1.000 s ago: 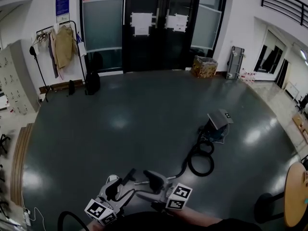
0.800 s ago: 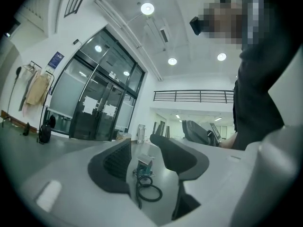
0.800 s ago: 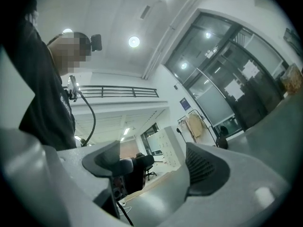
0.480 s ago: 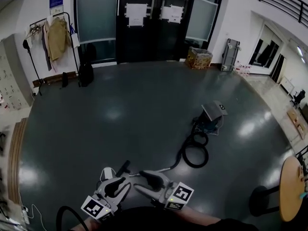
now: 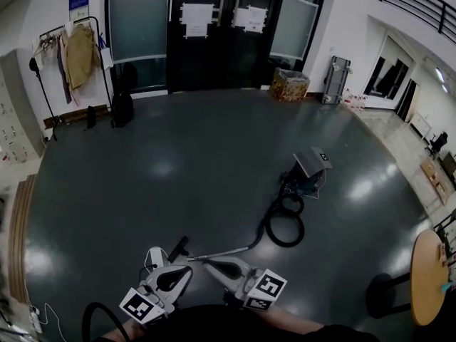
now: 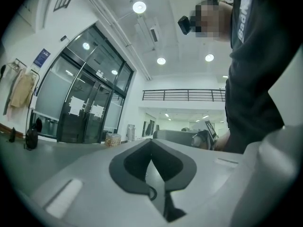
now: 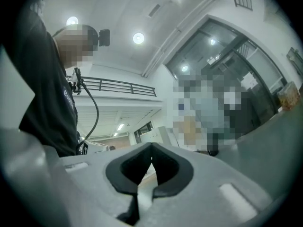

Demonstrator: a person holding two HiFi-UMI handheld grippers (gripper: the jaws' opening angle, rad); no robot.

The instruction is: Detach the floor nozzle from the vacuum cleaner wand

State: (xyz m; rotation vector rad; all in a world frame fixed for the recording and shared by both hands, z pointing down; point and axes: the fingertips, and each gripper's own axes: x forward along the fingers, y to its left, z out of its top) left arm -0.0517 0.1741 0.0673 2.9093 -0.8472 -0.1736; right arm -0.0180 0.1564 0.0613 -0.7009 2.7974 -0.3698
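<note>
Meanwhile the left hand-held gripper [image 6: 151, 143] and right hand-held gripper [image 7: 151, 148] had just clenched shut, empty, just beside the wand [image 5: 229, 250] on the floor [image 5: 178, 155]. The floor nozzle [image 5: 178, 248] sat at the wand's end nearest them, the coiled hose [image 5: 285, 225] and vacuum cleaner [image 5: 308, 172] beyond its other end.

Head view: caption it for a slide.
Left gripper and right gripper, jaws just closed empty, above the wand on the floor.

Pale grey left claw [image 6: 151, 143] and right claw [image 7: 151, 148] carry black-and-white marker cubes [image 5: 267, 289]; seemingly dark shirt [image 6: 255, 79].
</note>
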